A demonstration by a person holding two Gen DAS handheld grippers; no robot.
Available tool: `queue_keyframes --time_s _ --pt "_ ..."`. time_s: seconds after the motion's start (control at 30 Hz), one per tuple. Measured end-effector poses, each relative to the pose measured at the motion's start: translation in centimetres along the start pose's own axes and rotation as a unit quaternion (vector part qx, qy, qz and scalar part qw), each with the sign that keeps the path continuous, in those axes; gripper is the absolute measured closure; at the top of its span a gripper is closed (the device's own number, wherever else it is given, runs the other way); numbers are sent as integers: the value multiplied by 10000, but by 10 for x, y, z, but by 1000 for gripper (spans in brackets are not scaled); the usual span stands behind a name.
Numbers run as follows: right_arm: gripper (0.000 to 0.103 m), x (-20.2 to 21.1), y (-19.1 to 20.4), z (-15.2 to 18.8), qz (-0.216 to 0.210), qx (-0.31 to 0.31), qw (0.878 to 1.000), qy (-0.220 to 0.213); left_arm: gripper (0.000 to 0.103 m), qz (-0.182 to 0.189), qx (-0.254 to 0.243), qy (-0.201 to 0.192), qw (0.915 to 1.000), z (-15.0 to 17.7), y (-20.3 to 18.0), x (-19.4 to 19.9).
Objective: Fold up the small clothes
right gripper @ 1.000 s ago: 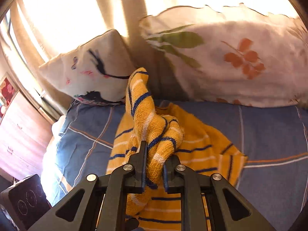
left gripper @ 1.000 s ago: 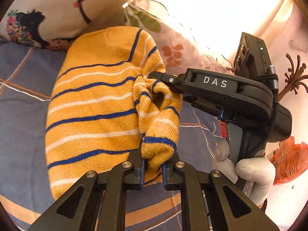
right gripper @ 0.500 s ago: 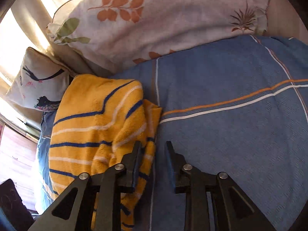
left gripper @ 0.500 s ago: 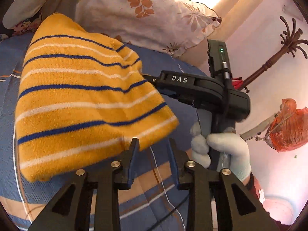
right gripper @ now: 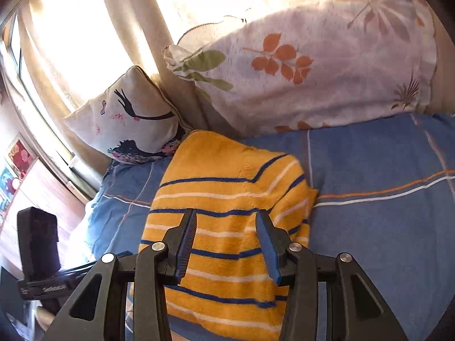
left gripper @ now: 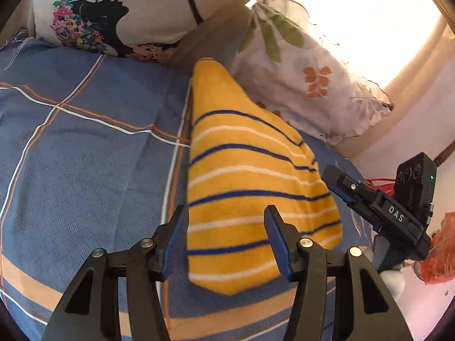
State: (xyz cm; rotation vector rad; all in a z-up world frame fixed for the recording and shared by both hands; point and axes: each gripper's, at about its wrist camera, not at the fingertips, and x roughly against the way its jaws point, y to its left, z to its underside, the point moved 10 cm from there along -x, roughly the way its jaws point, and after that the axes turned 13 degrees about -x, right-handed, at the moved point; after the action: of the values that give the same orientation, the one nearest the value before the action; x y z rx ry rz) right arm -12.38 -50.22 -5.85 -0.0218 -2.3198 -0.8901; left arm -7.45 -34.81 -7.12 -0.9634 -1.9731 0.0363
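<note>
A small yellow sweater (left gripper: 250,182) with blue and white stripes lies folded flat on the blue checked bedsheet (left gripper: 85,156). It also shows in the right wrist view (right gripper: 227,213). My left gripper (left gripper: 227,236) is open and empty, just above the sweater's near end. My right gripper (right gripper: 224,241) is open and empty over the sweater's near part. The right gripper's body (left gripper: 381,210) shows in the left wrist view, to the right of the sweater. The left gripper's body (right gripper: 39,261) shows at the far left of the right wrist view.
A leaf-print pillow (right gripper: 307,65) and a cushion with a dark figure print (right gripper: 128,122) lean at the head of the bed, just behind the sweater. A bright curtained window (right gripper: 85,28) is behind them. An orange bag (left gripper: 438,255) hangs at the right.
A second ago both grippers were shut on bunched sweater fabric. They have let go, opened wide and pulled back; the sweater now lies folded on the sheet.
</note>
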Motion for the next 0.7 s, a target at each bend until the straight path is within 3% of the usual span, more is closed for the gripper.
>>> queue_keyframes --time_s 0.13,0.2,0.23,0.27,0.3,0.53,0.7 --pt "57 -30 -48 16 557 -452 9968 362 40 42 5 321 9995 13 8 -24" --pt "57 -35 -67 25 528 -689 9950 484 38 91 -138 406 9990 24 7 -26" --pt "51 -32 -71 26 462 -759 9951 433 37 101 -164 444 9988 26 7 -29" --pt "30 -31 -76 27 650 -770 9940 435 36 137 -148 464 9987 26 7 -30" --pt "28 -31 -81 27 866 -751 9923 462 37 201 -133 471 9986 26 7 -28" --pt "28 -10 -78 19 712 -757 9945 126 37 419 -106 250 9988 6 20 -12" --pt "29 -1 -60 -20 581 -643 9953 -437 37 74 -236 79 9997 -47 29 -34"
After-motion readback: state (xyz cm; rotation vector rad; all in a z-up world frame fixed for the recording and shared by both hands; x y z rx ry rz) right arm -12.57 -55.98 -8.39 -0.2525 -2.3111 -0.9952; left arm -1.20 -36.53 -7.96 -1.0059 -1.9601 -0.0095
